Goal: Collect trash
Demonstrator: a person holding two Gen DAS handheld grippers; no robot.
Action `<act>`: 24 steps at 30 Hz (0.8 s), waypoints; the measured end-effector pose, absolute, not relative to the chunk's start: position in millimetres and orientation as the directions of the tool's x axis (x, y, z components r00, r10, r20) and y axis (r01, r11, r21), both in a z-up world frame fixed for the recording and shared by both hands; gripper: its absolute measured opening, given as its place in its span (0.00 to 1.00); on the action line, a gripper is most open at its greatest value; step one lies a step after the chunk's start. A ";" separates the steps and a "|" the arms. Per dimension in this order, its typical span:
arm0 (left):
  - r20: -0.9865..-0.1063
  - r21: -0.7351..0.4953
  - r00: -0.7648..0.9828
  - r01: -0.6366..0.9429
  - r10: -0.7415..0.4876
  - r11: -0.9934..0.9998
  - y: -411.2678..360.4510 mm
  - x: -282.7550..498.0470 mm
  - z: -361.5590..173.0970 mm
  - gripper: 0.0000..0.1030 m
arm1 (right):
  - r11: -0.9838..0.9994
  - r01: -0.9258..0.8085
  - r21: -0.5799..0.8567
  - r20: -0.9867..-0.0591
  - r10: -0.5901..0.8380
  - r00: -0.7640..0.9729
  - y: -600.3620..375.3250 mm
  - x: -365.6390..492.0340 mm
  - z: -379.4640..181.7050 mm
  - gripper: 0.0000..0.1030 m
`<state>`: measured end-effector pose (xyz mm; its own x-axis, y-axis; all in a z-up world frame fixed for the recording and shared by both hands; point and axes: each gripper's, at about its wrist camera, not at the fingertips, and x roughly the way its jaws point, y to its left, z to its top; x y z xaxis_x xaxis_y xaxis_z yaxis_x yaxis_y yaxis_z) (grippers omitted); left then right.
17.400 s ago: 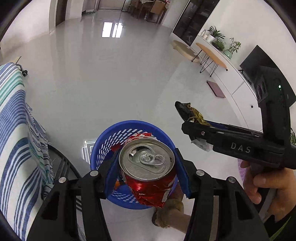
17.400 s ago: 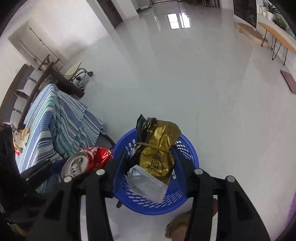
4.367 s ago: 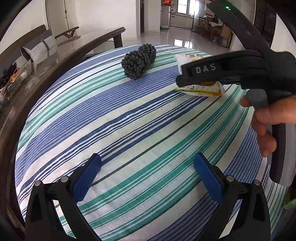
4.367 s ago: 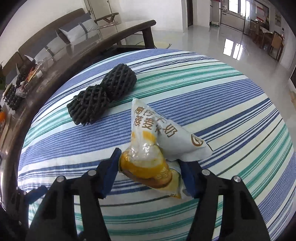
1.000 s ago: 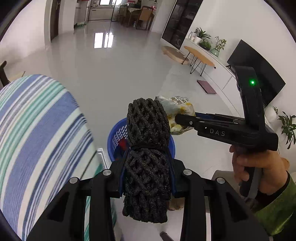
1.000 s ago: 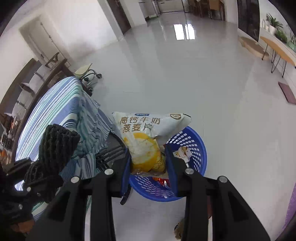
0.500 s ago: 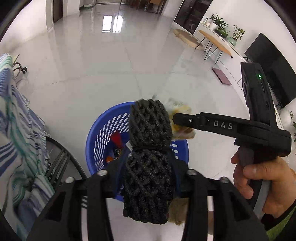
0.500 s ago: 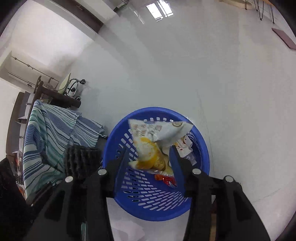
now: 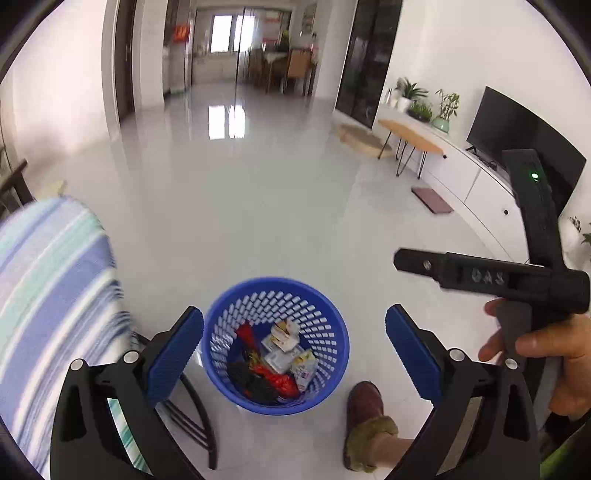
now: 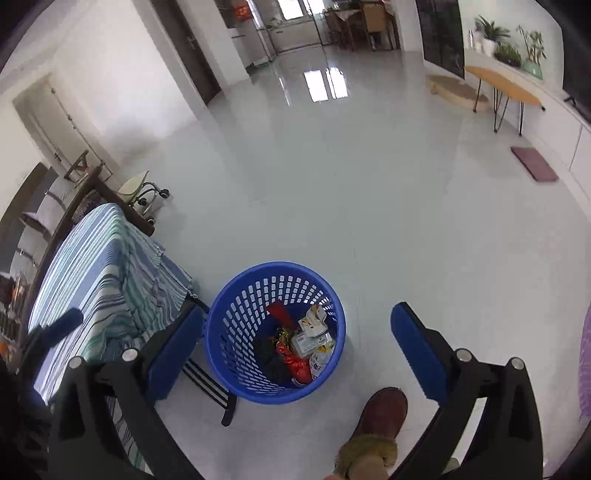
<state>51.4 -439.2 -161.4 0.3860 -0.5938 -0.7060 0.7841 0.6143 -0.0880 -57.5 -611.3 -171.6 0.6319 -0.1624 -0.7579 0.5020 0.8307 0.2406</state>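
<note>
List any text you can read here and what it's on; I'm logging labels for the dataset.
"DAS", blurred but legible: on the side of the right gripper, seen from the left wrist view.
Printing on the packets in the blue basket: too small to read.
Red sign by the far doorway: too blurred to read.

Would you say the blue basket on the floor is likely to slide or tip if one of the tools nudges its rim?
The blue basket looks like thin perforated plastic holding only wrappers, so it is probably light. On the glossy floor it would likely slide. Its base looks narrower than its rim, so a high push might tip it.
</note>
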 end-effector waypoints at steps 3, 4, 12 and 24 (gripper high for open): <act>-0.667 -0.025 0.464 0.768 -0.583 0.640 -423.0 24.4 -136.4 0.95 | 0.839 0.532 0.110 -0.748 -0.282 0.600 -577.4 -85.6 -162.5 0.95; -0.662 -0.019 0.479 0.758 -0.576 0.652 -418.6 19.3 -132.0 0.95 | 0.823 0.564 0.070 -0.739 -0.337 0.584 -571.0 -92.7 -162.5 0.95; -0.689 0.089 0.563 0.691 -0.457 0.717 -408.1 -0.5 -138.6 0.95 | 0.833 0.545 0.089 -0.698 -0.338 0.631 -552.7 -132.3 -169.5 0.95; -0.756 0.040 0.494 0.691 -0.431 0.722 -404.3 8.6 -160.4 0.95 | 0.873 0.475 0.111 -0.738 -0.248 0.627 -540.6 -128.1 -181.2 0.95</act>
<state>8.6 -404.3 -160.4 0.4936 -0.4305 -0.7557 0.6905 0.7222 0.0396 -128.1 -540.6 -181.2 0.6273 -0.2479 -0.7383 0.4754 0.8728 0.1109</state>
